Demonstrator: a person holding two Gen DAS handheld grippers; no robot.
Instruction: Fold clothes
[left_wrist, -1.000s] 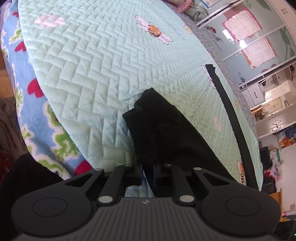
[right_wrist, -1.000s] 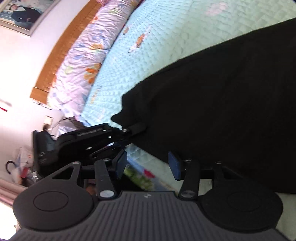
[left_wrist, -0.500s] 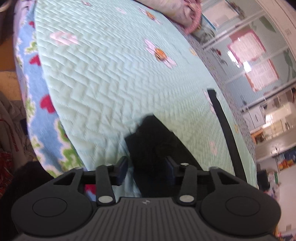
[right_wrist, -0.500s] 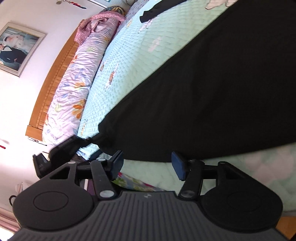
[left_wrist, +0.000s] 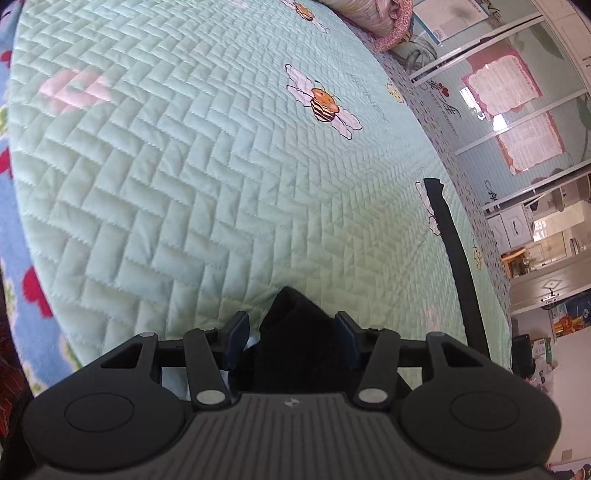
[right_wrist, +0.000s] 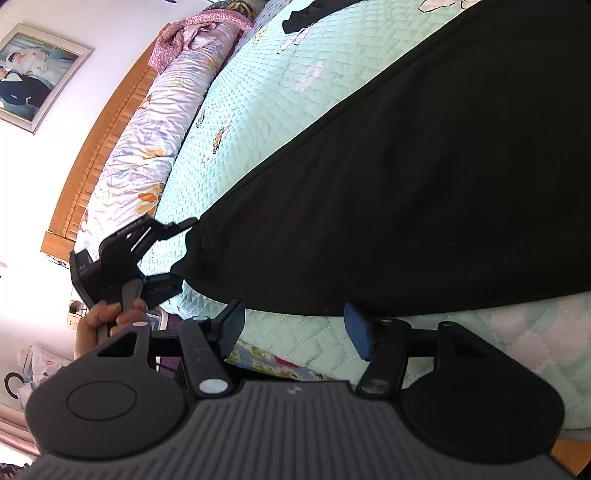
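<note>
Mint-green quilted bedding covers the bed, with a wooden headboard and long floral pillow seen at its far side. Black clothing is spread flat near the bed's front edge. The left tongs are held parted around its bunched corner, not clamped. The right tongs are held parted and empty at the hem.

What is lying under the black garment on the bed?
The black garment lies spread on the mint-green quilt, which shows all around its edges. Whether anything else lies beneath cannot be seen; the cloth covers it.
</note>
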